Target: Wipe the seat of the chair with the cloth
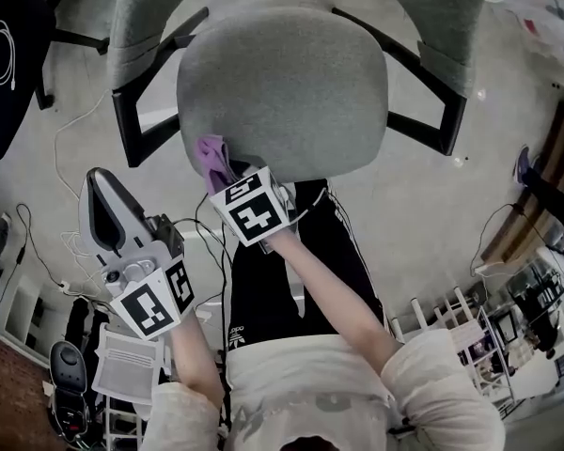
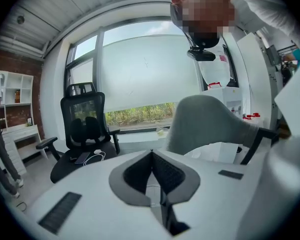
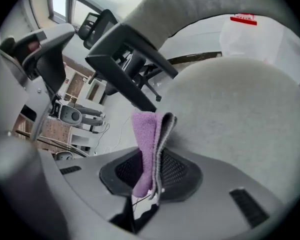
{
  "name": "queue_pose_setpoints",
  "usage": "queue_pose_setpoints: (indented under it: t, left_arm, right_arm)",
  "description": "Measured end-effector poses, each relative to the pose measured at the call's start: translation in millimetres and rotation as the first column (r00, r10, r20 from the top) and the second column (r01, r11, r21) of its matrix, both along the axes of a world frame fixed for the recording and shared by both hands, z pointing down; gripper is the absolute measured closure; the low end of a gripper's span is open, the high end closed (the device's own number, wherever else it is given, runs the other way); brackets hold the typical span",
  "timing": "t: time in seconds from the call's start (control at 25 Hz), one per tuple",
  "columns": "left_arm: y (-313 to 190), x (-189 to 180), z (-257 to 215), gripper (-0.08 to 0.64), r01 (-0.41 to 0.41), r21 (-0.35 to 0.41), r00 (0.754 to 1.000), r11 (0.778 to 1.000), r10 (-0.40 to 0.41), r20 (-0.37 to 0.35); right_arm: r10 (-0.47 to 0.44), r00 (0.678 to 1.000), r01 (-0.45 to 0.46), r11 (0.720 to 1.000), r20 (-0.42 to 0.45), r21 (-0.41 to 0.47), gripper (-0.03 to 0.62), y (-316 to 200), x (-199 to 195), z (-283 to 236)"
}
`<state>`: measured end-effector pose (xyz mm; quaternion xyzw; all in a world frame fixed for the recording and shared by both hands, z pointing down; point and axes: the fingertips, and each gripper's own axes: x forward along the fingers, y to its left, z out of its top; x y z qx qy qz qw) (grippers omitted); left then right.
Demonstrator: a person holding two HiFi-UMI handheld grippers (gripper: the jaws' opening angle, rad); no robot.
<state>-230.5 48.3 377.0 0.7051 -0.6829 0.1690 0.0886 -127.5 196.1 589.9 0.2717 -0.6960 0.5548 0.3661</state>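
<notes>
The right gripper [image 3: 151, 178] has its jaws clamped on a folded purple terry cloth with a grey edge [image 3: 149, 139], which stands up from between the pads. In the head view this cloth [image 1: 212, 156] lies against the near rim of the chair's rounded grey fabric seat [image 1: 282, 87], at about 7 o'clock on the seat. A black armrest frame [image 1: 134, 118] sits at 9 o'clock of the seat.

The left gripper [image 1: 103, 194] is at 8 o'clock from the right gripper, well apart from the seat and over the pale floor [image 1: 66, 148]. Its own view shows its jaws pressed together with nothing between them. Beyond them, at 10 o'clock, stands a black mesh office chair [image 2: 84, 128].
</notes>
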Motion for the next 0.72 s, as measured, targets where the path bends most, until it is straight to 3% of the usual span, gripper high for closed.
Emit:
queue_pose_setpoints:
  t: [0.16, 0.4, 0.72]
  left_arm:
    - [6.3, -4.4, 4.0, 0.548, 0.011, -0.009, 1.000, 1.000, -0.011, 0.013]
    - [10.6, -3.3, 4.5, 0.548, -0.017, -0.010, 0.999, 1.000, 0.017, 0.037]
    - [7.0, 11.5, 4.8, 0.548, -0.063, -0.006, 0.994, 0.998, 0.063, 0.084]
  right_arm:
    - [0.032, 0.999, -0.030, 0.998, 0.040, -0.053, 0.506, 19.9, -29.5, 21.2]
    - [0.046, 0.998, -0.045, 0.998, 0.030, -0.040, 0.506, 16.3, -47.4, 32.1]
    - [0.020, 0.999, -0.019, 1.000, 0.029, -0.012, 0.506, 16.0, -38.0, 35.3]
